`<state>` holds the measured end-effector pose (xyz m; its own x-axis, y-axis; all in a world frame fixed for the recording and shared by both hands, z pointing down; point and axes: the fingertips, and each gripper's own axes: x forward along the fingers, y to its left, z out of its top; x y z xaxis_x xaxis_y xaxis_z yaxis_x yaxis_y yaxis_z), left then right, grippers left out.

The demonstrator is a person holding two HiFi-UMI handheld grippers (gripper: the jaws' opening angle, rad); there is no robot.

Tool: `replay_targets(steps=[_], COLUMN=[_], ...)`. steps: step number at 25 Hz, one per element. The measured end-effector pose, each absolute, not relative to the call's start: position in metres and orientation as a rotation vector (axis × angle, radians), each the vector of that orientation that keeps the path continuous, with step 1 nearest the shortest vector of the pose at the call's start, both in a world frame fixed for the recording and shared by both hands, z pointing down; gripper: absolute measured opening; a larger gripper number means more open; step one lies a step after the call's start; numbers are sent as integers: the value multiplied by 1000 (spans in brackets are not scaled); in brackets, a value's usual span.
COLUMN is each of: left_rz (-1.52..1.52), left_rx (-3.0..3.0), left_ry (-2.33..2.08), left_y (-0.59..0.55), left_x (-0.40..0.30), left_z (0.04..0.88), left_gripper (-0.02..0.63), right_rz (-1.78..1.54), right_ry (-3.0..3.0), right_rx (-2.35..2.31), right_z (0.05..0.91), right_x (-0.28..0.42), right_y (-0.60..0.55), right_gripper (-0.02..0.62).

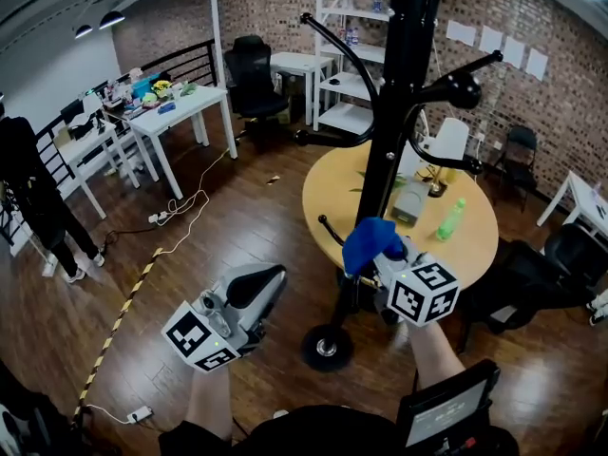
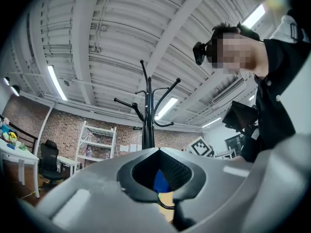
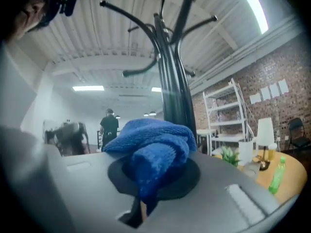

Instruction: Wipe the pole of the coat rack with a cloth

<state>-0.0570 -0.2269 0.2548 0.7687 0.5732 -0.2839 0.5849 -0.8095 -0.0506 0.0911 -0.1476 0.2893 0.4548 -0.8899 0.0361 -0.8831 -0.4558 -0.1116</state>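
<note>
The coat rack pole point(image 1: 388, 141) stands upright beside the round tabletop point(image 1: 475, 245). It is a black post whose long axis runs straight up from a disc base point(image 1: 326, 347) on the wooden floor to the curved hooks at its top.

The blue cloth point(image 1: 369, 243) is low on the post, well under the hooks, bunched and clamped in the jaws of the right hand-held gripper point(image 1: 388, 259). In the right gripper view the pole rises directly behind the cloth, a little right of centre, so it lies just ahead along the jaws' line. Cloth and post look very close, but no view settles whether they touch.

The left hand-held gripper point(image 1: 252, 288) hangs off to the left and nearer the person, apart from the pole. Its jaw tips are together with nothing between them; the blue seen through the gap behind the tips is the cloth beyond.

The right side is plainly the nearer, and the wipe will probably fall to it. The move likely calls for pressing the cloth forward against the post, then running it along the vertical axis. The lowest hooks curving out above could snag the cloth on an upward stroke.
</note>
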Motion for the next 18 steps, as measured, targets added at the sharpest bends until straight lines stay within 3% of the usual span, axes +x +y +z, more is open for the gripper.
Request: replay_targets(steps=[8,15,18], left_rz=[-556,-620,-626], left_rx=[2953,2963,2948], left_ry=[939,914,941], left_y=[-237,-244,-237], left_x=[-63,-71,-70], left_z=[232,218,219], left_gripper=[-8,-8,-8], right_rz=[524,963,1072], right_ry=[1551,1743,1761], right_rx=[-2591,-2329,-2332], right_z=[76,-2,-10], right_x=[79,-42,-58], right_y=[-140,-120,-118], right_gripper=[22,21,21])
